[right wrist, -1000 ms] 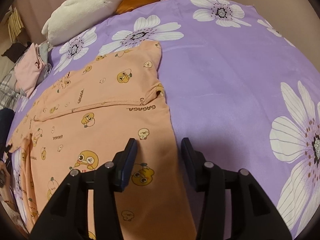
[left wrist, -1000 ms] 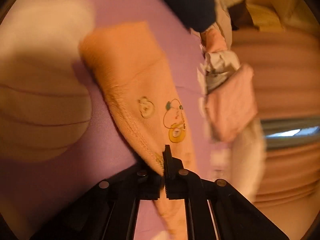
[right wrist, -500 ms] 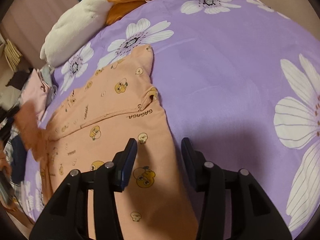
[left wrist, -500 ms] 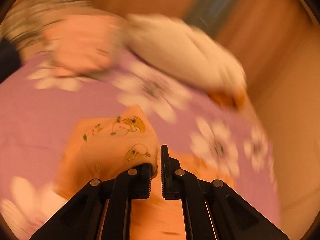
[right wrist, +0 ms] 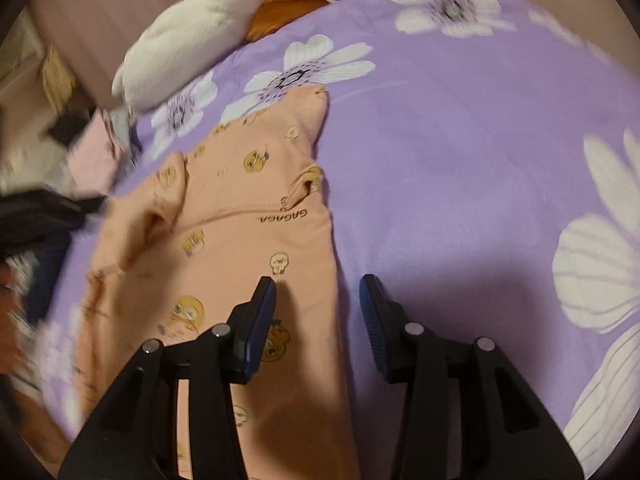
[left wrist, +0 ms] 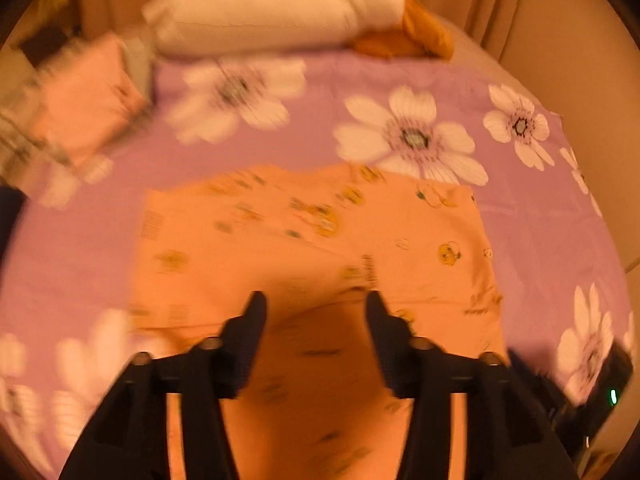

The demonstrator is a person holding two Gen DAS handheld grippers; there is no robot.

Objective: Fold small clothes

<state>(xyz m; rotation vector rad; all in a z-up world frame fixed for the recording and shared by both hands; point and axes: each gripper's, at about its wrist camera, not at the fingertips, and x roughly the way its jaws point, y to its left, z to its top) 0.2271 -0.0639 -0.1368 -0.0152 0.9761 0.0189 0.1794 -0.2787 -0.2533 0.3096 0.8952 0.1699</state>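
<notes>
We count one orange baby garment (right wrist: 256, 240) printed with yellow cartoon chicks, spread flat on the purple bedsheet (right wrist: 460, 160) with its large white flowers. One sleeve lies folded across the chest. One plush toy (right wrist: 192, 40), white with an orange end, rests at the head of the bed, and a small pile of other clothes (left wrist: 84, 100), a pink piece on top, sits at the bed's left edge.

The only writing we can read is "GAGAGA", printed upside down near the garment's hem line in the right wrist view; in the left wrist view the print is too blurred to read.

The left gripper (left wrist: 314, 308) hovers over the garment; its jaws have just been opening and now stand apart with nothing between them. The right gripper (right wrist: 318, 292) hangs over the garment's right edge, jaws apart, one finger above the cloth and the other above bare sheet, gripping nothing.

Only the left wrist view shows the garment's whole upper width; only the right shows the lettering.
</notes>
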